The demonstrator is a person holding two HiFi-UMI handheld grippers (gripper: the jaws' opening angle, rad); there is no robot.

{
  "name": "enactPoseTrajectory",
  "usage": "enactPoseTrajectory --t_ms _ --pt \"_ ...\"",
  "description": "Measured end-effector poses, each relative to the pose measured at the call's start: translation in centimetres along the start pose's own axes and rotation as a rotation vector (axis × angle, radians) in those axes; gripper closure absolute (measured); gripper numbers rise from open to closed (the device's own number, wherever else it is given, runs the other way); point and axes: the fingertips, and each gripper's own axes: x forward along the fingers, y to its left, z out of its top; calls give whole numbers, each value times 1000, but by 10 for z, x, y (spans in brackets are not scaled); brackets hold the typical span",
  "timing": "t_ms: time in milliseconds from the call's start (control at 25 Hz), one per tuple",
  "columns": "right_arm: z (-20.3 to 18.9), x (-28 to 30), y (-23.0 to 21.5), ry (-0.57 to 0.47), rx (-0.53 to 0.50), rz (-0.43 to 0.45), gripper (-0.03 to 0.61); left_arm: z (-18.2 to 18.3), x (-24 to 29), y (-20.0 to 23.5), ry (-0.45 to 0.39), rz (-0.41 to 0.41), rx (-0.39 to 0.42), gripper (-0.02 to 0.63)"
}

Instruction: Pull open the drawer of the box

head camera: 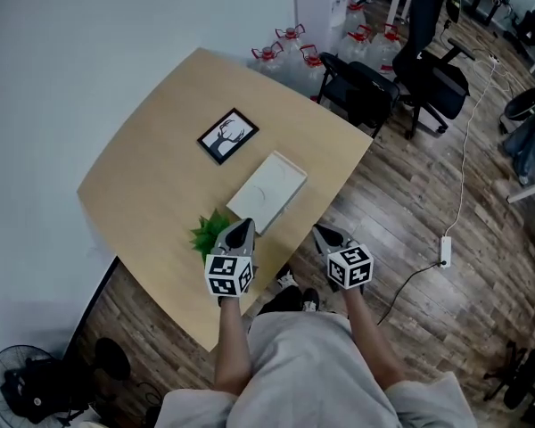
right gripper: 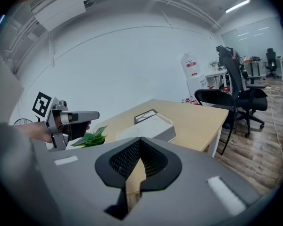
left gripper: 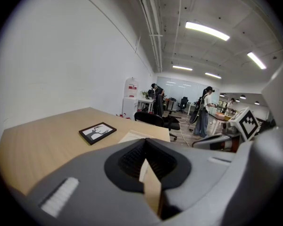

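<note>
The left claw [head camera: 241, 228] and right claw [head camera: 325, 235] are grey, each bearing black-and-white square markers. Ahead of them a white box [head camera: 267, 191] lies on the pale tan desk [head camera: 152, 176]. Beyond it is a black-framed picture [head camera: 227, 135]. Green leaves [head camera: 210, 232] sit beside the left claw.

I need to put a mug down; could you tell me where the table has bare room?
Bare: the light wooden table left of and beyond the black picture frame. Crowded: near edge, around the flat white box and green leafy plant.
</note>
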Motion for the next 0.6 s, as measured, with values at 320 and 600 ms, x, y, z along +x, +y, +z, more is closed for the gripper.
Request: enactPoseTrajectory --t_ms 320,600 --pt "6 32 -9 44 -6 -23 577 -6 32 15 112 -53 53 561" --pt "27 58 -10 62 -93 -33 577 6 28 24 210 -92 189 561"
